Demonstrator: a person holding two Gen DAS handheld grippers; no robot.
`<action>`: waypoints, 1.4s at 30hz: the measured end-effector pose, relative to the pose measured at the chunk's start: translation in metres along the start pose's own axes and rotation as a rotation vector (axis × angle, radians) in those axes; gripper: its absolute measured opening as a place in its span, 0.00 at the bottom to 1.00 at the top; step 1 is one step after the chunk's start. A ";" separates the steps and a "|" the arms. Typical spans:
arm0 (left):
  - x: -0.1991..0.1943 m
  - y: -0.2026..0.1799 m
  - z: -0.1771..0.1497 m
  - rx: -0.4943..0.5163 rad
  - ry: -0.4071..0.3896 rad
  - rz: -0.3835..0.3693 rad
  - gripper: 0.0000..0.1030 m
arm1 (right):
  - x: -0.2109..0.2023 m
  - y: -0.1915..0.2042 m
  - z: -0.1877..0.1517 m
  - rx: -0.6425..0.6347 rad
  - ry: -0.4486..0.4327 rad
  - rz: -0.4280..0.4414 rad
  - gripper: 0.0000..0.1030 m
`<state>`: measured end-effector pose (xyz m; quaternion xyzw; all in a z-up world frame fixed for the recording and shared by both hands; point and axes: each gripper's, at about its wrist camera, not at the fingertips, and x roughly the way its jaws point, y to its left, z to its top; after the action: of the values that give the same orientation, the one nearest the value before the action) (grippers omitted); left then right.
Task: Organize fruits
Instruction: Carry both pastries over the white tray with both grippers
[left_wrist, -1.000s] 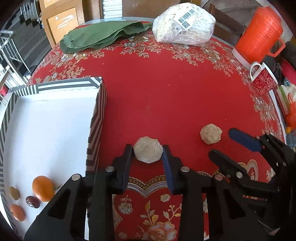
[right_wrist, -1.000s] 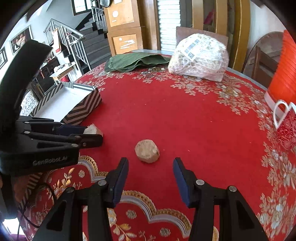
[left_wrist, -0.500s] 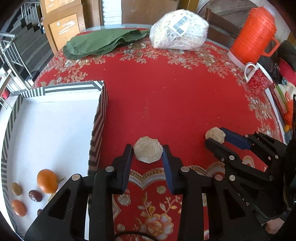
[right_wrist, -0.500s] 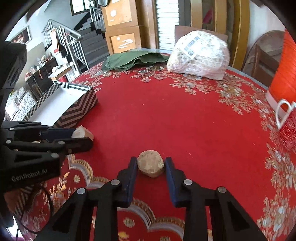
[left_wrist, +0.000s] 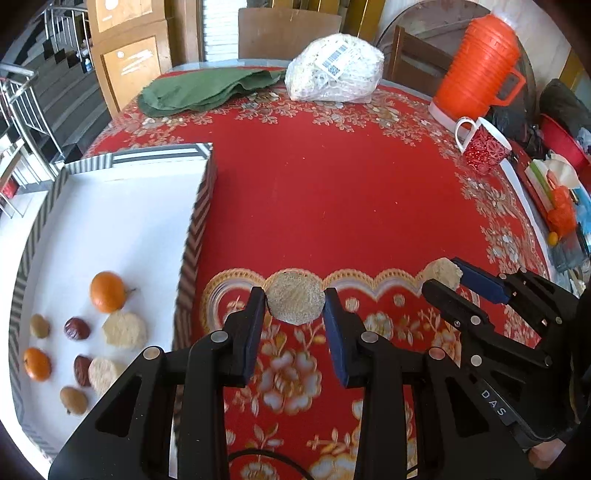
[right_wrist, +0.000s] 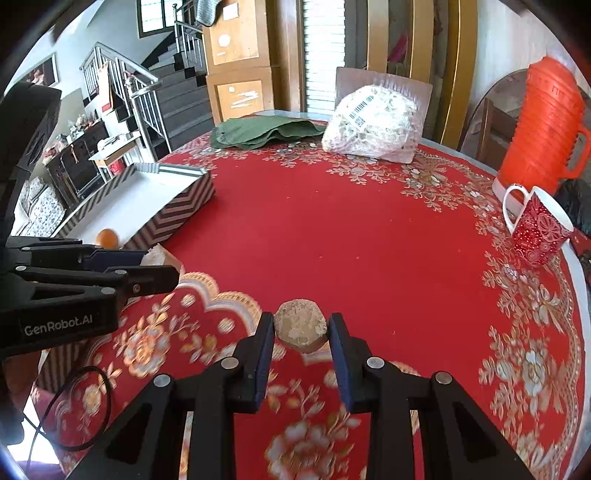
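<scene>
Red floral tablecloth (left_wrist: 332, 192): both grippers pinch beige fruit pieces; striped tray (left_wrist: 201, 206) lies left of left gripper (left_wrist: 295, 308), nearer it.

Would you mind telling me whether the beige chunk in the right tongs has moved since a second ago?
Yes. The beige chunk, then loose on the red tablecloth ahead of the open right tongs, is now clamped between them and carried nearer the cloth's gold scalloped border.

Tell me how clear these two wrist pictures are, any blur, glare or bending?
Left wrist view: strong fisheye bending curves the striped tray; daylight, glare washing the tray's white floor; floral tablecloth near the tool slightly smeared. Right wrist view: same bending, dark corners, bright window blown out; cloth pattern beside the beige fruit motion-blurred, far table sharp.
</scene>
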<state>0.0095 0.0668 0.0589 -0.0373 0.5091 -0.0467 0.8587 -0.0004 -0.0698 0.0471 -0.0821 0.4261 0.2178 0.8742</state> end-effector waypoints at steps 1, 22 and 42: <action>-0.005 0.000 -0.003 0.001 -0.009 0.002 0.30 | -0.004 0.004 -0.002 -0.003 -0.005 0.003 0.28; -0.062 0.057 -0.049 -0.056 -0.095 0.054 0.30 | -0.029 0.095 0.008 -0.155 -0.038 0.103 0.28; -0.068 0.171 -0.074 -0.254 -0.063 0.142 0.30 | 0.000 0.191 0.033 -0.347 0.018 0.224 0.28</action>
<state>-0.0807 0.2434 0.0631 -0.1110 0.4852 0.0803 0.8636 -0.0625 0.1111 0.0756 -0.1855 0.3967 0.3830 0.8133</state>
